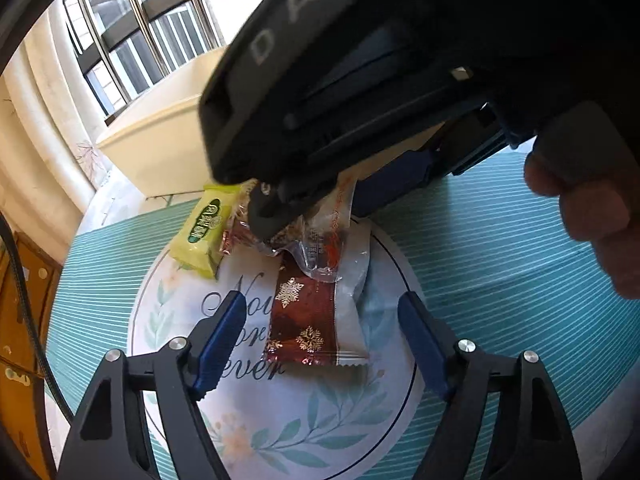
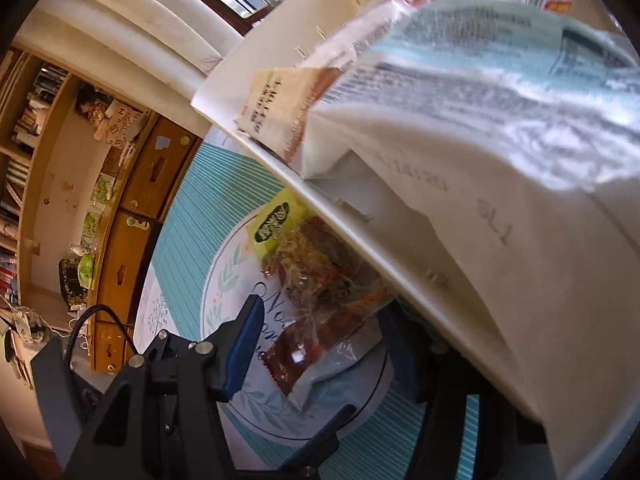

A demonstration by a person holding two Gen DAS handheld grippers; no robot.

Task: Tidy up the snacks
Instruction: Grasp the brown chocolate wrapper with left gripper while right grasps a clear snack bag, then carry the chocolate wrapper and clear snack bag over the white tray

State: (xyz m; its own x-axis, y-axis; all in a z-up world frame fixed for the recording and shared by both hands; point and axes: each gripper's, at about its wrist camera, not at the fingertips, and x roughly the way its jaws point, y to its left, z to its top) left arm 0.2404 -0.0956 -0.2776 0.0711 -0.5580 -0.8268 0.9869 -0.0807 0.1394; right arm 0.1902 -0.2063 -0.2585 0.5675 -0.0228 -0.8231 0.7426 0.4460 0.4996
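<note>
Several snacks: piled on round floral mat (image 1: 256, 432), red snowflake packet (image 1: 301, 320) nearest me, green packet (image 1: 204, 232) at ten o'clock.
White bin (image 2: 360, 216): holds big printed pouch (image 2: 480, 92).
Left gripper (image 1: 322, 336): released, straddling snowflake packet.
Right gripper (image 2: 320, 340): grasping bin's wall.

Between our left claw (image 1: 322, 334) fingers lies a snowflake packet (image 1: 302, 320) on the table (image 1: 500, 248); beyond it a heap of clear wrappers (image 1: 316, 236), a lime packet (image 1: 206, 232) to their left. Our right claw (image 1: 304, 200) hangs over the heap, the bin (image 1: 160, 148) behind
</note>
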